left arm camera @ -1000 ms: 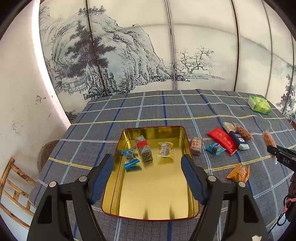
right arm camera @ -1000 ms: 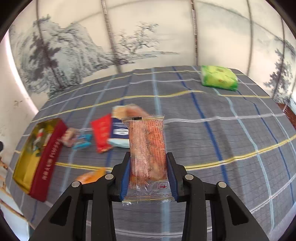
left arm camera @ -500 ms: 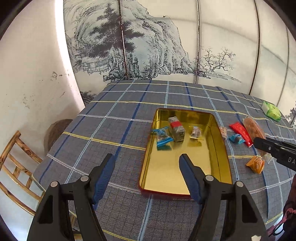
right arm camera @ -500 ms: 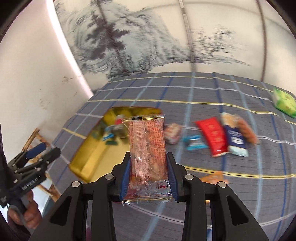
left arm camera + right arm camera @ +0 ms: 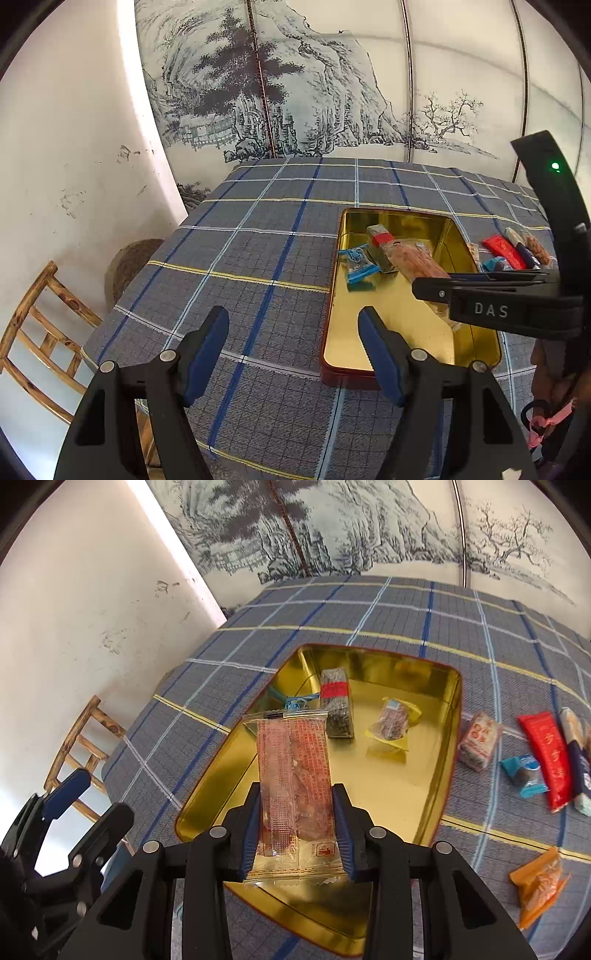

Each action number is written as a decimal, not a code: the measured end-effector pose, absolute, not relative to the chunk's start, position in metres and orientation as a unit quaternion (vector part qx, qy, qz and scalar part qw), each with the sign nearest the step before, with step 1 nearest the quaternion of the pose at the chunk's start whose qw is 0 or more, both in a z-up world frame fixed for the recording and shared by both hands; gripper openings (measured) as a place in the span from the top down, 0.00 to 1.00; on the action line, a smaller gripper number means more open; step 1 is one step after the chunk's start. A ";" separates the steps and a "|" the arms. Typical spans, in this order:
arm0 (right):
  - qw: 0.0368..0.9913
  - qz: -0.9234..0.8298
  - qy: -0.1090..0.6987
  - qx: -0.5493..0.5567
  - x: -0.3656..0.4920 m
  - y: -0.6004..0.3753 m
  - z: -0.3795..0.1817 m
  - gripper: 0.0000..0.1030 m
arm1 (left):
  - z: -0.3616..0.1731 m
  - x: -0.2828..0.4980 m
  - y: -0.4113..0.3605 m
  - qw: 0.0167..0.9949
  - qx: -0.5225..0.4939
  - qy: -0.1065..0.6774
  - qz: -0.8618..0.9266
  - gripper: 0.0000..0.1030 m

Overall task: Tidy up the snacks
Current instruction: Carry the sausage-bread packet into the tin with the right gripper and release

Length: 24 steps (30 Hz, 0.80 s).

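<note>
My right gripper [image 5: 295, 827] is shut on a long clear packet of orange-red snack [image 5: 293, 775], held above the near half of the gold tin tray [image 5: 421, 797]. Three snacks lie in the tray: a dark bar with a red band [image 5: 336, 705], a yellow-wrapped sweet [image 5: 393, 723] and a blue-wrapped one [image 5: 295, 701], partly hidden behind the packet. In the left wrist view the same packet [image 5: 413, 260] hangs over the tray [image 5: 388, 332] from the right gripper [image 5: 436, 291]. My left gripper [image 5: 293, 354] stands open over the cloth left of the tray, holding nothing.
On the checked tablecloth [image 5: 480, 635] right of the tray lie several loose snacks: a pinkish block [image 5: 478, 744], a blue sweet [image 5: 524, 775], a red packet [image 5: 546, 757] and an orange one [image 5: 539, 882]. A wooden chair [image 5: 37, 332] stands off the table's left edge.
My right gripper has carried the orange-red packet leftwards from over the loose snacks to above the tray. The left gripper has shifted left, off the tray.
</note>
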State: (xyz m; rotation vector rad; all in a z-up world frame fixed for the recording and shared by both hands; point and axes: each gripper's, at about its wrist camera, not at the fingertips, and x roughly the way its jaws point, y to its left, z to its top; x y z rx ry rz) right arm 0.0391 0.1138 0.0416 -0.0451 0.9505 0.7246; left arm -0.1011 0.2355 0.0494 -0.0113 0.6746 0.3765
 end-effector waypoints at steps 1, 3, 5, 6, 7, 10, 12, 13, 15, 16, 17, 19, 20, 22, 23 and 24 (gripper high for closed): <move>0.824 0.339 0.453 -0.020 0.043 0.116 0.037 0.64 | 0.049 -0.101 0.235 0.926 -0.003 0.329 0.184 0.33; 0.818 0.336 0.467 -0.016 0.050 0.119 0.030 0.64 | 0.047 -0.099 0.237 0.926 -0.003 0.331 0.182 0.32; 0.814 0.335 0.474 -0.016 0.055 0.122 0.025 0.64 | 0.045 -0.098 0.238 0.925 -0.005 0.335 0.181 0.32; 0.814 0.333 0.476 -0.020 0.056 0.125 0.022 0.64 | 0.044 -0.097 0.239 0.924 -0.005 0.336 0.181 0.32; 0.813 0.332 0.478 -0.022 0.057 0.127 0.020 0.64 | 0.043 -0.096 0.240 0.924 -0.006 0.337 0.181 0.32; 0.811 0.330 0.483 -0.028 0.060 0.132 0.015 0.64 | 0.041 -0.095 0.244 0.923 -0.007 0.338 0.182 0.31; 0.809 0.328 0.486 -0.030 0.061 0.135 0.012 0.64 | 0.039 -0.095 0.245 0.923 -0.007 0.339 0.182 0.31; 0.809 0.328 0.487 -0.031 0.062 0.137 0.011 0.64 | 0.039 -0.094 0.245 0.923 -0.007 0.340 0.182 0.30; 0.810 0.325 0.487 -0.033 0.063 0.139 0.010 0.64 | 0.038 -0.093 0.245 0.922 -0.006 0.341 0.182 0.30; 0.809 0.325 0.488 -0.033 0.063 0.140 0.009 0.64 | 0.037 -0.093 0.246 0.922 -0.006 0.342 0.182 0.30; 0.809 0.325 0.489 -0.033 0.063 0.142 0.009 0.64 | 0.037 -0.093 0.246 0.922 -0.007 0.342 0.182 0.30; 0.808 0.325 0.490 -0.033 0.063 0.144 0.008 0.64 | 0.037 -0.093 0.246 0.922 -0.007 0.343 0.182 0.30; 0.808 0.325 0.491 -0.032 0.064 0.145 0.008 0.64 | 0.037 -0.093 0.246 0.922 -0.007 0.343 0.182 0.30; 0.806 0.327 0.492 -0.033 0.064 0.147 0.008 0.64 | 0.036 -0.093 0.246 0.921 -0.007 0.344 0.182 0.30; 0.805 0.328 0.493 -0.033 0.063 0.149 0.008 0.64 | 0.035 -0.093 0.247 0.921 -0.007 0.344 0.182 0.30; 0.805 0.330 0.492 -0.033 0.063 0.150 0.008 0.64 | 0.035 -0.093 0.247 0.921 -0.007 0.344 0.182 0.30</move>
